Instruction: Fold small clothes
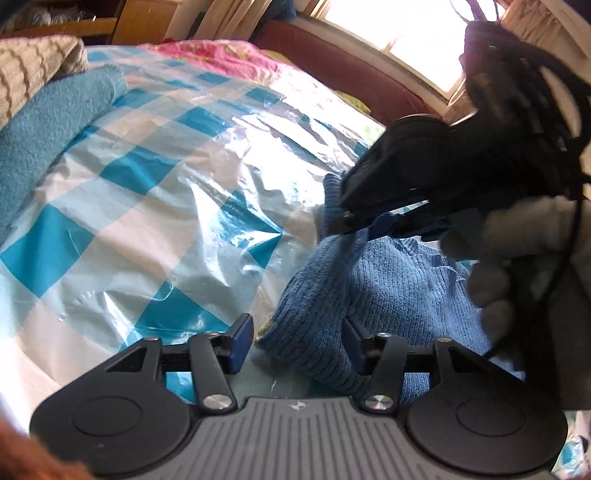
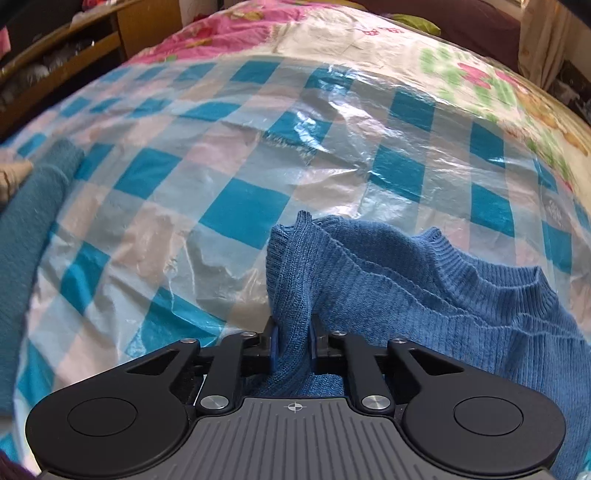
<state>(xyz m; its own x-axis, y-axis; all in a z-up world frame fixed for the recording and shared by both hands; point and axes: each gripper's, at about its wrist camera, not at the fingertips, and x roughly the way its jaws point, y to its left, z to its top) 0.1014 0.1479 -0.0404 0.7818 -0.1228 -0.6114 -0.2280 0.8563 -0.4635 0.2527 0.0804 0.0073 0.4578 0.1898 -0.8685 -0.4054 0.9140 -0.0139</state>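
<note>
A small blue knit sweater [image 2: 424, 295] lies on a blue-and-white checked plastic sheet [image 2: 229, 206] on a bed. My right gripper [image 2: 293, 343] is shut on a fold of the sweater's sleeve or edge, which stands up between its fingers. In the left wrist view the sweater [image 1: 388, 284] lies at lower right, and my right gripper [image 1: 365, 229] shows there pinching and lifting the fabric, held by a grey-gloved hand. My left gripper [image 1: 299, 341] is open, with a lower bunched part of the sweater between its blue pads, not pinched.
A teal towel [image 1: 48, 144] and a striped beige cloth [image 1: 29, 70] lie at the left of the bed. A pink floral bedsheet [image 2: 236, 26] lies beyond the plastic. A wooden shelf [image 2: 74, 48] stands at the far left, a window [image 1: 406, 40] behind.
</note>
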